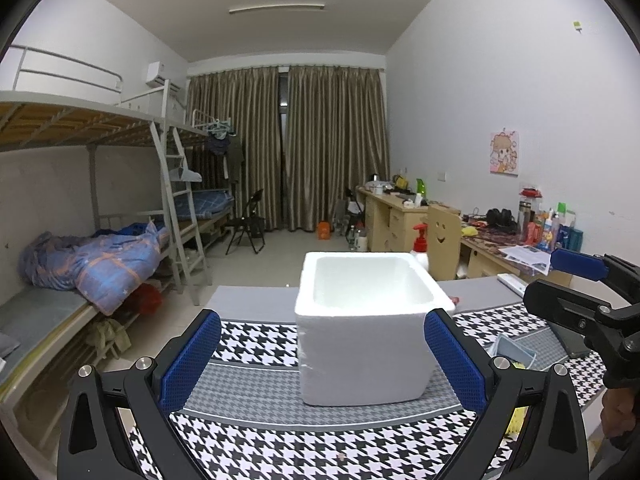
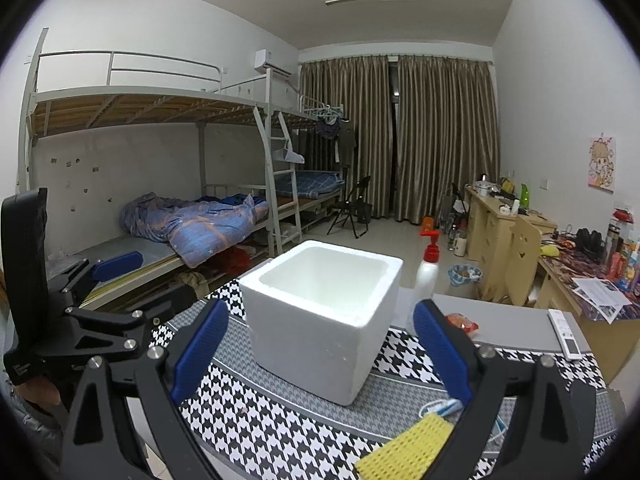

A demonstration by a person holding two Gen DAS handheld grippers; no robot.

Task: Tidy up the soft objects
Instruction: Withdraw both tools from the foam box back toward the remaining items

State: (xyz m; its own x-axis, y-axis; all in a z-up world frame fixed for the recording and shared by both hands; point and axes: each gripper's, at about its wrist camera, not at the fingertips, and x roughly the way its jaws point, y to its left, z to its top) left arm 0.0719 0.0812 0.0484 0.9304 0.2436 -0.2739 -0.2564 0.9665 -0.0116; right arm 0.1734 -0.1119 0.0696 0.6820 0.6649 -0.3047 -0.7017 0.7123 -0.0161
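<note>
The yellow mesh sponge (image 2: 406, 450), the soft object visible here, lies on the near right part of the houndstooth cloth (image 2: 280, 420), just beside the right gripper's right finger. A light blue item lies next to it; its type cannot be determined.

The houndstooth cloth covers the table surface. The white foam box (image 2: 320, 332) stands upright on the cloth, near the centre, with its top open and its visible interior empty. A white spray bottle with a red pump (image 2: 428, 268) stands beyond the box on the right. A white remote control (image 2: 564, 334) lies far right.

The left gripper (image 1: 322, 358) hovers with fingers spread wide, holding nothing. The right gripper (image 2: 320, 350) is likewise spread, holding nothing.
</note>
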